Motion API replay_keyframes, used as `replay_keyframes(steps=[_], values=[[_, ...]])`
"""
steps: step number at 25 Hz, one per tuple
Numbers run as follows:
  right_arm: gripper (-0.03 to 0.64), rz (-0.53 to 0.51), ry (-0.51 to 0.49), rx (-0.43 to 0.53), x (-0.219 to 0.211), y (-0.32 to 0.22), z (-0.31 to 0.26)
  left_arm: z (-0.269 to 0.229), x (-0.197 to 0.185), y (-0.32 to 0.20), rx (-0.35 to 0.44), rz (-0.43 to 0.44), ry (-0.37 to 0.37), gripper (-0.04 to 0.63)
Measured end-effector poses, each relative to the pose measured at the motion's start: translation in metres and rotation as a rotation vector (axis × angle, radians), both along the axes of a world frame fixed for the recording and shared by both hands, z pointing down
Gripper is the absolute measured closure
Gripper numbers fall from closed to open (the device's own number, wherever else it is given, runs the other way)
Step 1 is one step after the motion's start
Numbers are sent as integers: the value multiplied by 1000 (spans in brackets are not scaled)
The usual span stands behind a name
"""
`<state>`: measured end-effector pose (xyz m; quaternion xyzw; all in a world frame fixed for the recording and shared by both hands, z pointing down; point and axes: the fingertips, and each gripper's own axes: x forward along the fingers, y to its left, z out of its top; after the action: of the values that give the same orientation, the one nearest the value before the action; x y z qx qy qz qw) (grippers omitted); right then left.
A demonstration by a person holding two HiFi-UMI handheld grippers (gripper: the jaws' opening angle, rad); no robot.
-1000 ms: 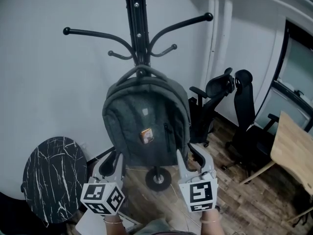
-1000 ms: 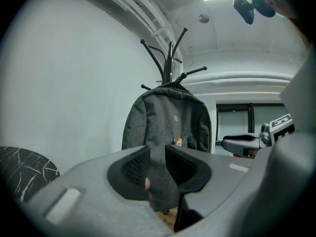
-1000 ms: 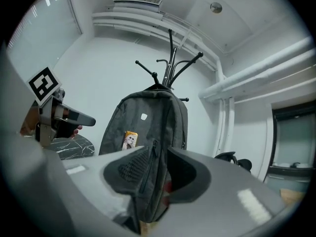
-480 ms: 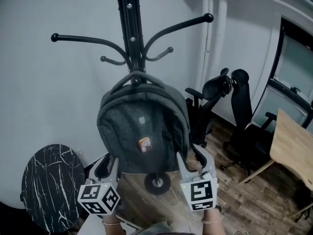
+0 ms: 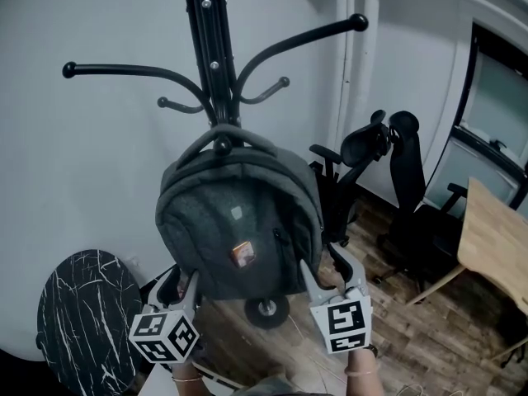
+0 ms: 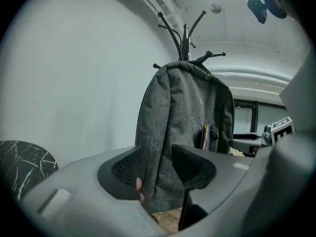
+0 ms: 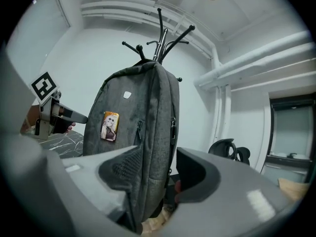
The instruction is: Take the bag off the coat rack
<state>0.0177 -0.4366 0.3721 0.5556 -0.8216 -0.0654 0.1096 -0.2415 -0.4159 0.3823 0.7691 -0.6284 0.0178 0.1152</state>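
Note:
A dark grey backpack [image 5: 235, 229] with a small picture badge [image 5: 242, 252] hangs by its top handle from a hook of the black coat rack [image 5: 206, 48]. My left gripper [image 5: 183, 272] is at the bag's lower left corner, my right gripper [image 5: 323, 262] at its lower right corner. In the left gripper view the bag's edge [image 6: 182, 112] stands between the opening jaws of the left gripper [image 6: 157, 169]. In the right gripper view the bag's side [image 7: 133, 107] lies against the left pad of the right gripper [image 7: 158, 169]. Those jaws are opening too, with a gap at the other pad.
A round black marble tabletop [image 5: 82, 320] leans against the white wall at lower left. Black office chairs [image 5: 396, 188] stand to the right of the rack, with a wooden table [image 5: 495, 246] beyond them. The rack's round base [image 5: 266, 308] rests on the wood floor.
Both grippers have come up around the bag's lower corners and their jaws stand wider. The bag's bottom now tips more towards me, and the rack has drifted left in the head view.

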Motion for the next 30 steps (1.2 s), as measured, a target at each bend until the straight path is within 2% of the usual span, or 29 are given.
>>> replay_keyframes(steps=[8, 20, 30], values=[[366, -20, -11, -74, -2, -13, 23, 22, -7, -12, -66, 3, 17, 386], [321, -35, 31, -166, -7, -31, 58, 53, -7, -30, -151, 50, 57, 365], [316, -74, 32, -177, -14, -44, 72, 64, -4, -43, -162, 61, 26, 367]])
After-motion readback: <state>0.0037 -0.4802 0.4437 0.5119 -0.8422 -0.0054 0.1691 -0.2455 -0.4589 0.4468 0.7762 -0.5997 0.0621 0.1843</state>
